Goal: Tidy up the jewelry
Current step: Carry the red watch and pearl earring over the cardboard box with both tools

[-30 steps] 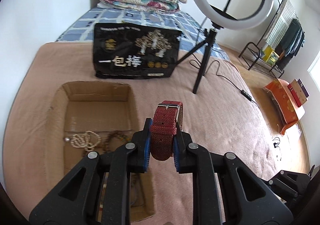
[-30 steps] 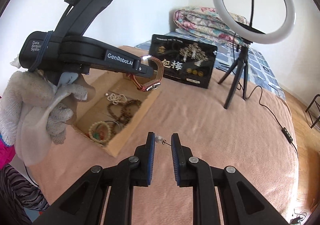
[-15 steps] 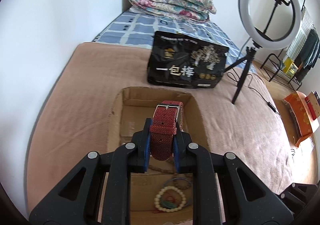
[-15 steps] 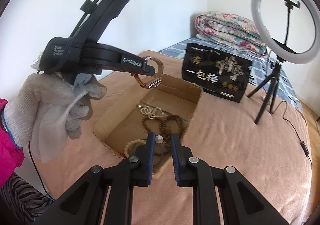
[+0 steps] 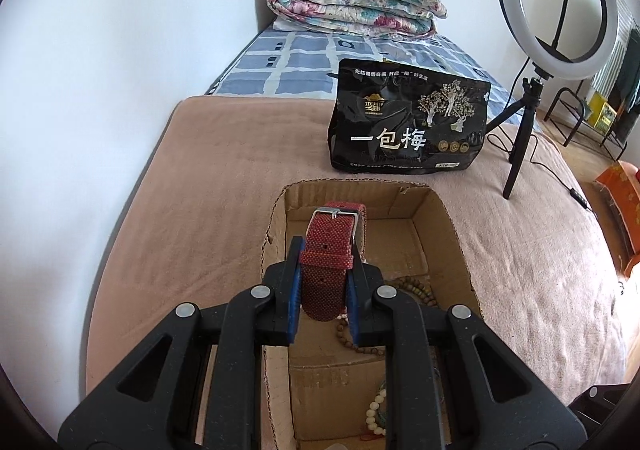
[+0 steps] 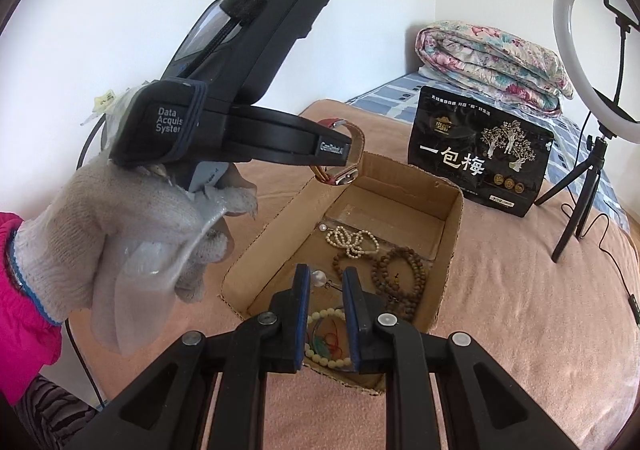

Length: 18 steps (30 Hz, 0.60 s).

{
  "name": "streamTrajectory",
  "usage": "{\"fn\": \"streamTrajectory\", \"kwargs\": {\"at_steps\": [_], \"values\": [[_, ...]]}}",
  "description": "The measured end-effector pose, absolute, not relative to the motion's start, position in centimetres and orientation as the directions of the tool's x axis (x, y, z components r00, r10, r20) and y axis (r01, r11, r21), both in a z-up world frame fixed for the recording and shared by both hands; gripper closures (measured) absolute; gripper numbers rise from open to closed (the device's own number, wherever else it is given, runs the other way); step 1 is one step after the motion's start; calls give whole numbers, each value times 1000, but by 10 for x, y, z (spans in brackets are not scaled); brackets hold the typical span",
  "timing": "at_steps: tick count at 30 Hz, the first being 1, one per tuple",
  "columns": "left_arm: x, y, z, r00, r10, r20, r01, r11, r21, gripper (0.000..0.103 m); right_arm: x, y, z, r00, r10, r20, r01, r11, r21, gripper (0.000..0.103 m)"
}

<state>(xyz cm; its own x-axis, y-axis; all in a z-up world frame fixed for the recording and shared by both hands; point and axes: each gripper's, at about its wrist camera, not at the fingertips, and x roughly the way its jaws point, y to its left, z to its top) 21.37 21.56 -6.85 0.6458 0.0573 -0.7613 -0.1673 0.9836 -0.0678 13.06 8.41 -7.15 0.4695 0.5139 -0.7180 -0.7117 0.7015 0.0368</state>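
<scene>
- Left gripper [image 5: 322,282]: clamped on a red watch [image 5: 328,250], above the cardboard box [image 5: 448,217].
- Right gripper [image 6: 326,290]: pinching a small clear bead [image 6: 319,276] over the box.

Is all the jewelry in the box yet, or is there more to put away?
Already in the cardboard box: a white pearl strand, brown bead bracelets and a pale bead bracelet. In hand: the left gripper grips a red watch strap above the box, and the right gripper holds a thin piece with a clear bead. Left: dropping both in.
</scene>
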Motion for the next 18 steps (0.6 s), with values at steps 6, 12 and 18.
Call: {"fn": "streamTrajectory", "kwargs": {"at_steps": [6,12,18], "values": [[223,213,-70,653,55,-755,-153,986,-60,86,142,85,-80,474,497,-727,-694,719,40,88],[229,211,-72,657,66,-751,-154,987,-48,86,150,82,-85,483,477,-735,-680,733,29,88],[233,209,-72,662,71,-746,-148,988,-37,86,154,82,-86,476,481,-736,-682,731,37,88]]}}
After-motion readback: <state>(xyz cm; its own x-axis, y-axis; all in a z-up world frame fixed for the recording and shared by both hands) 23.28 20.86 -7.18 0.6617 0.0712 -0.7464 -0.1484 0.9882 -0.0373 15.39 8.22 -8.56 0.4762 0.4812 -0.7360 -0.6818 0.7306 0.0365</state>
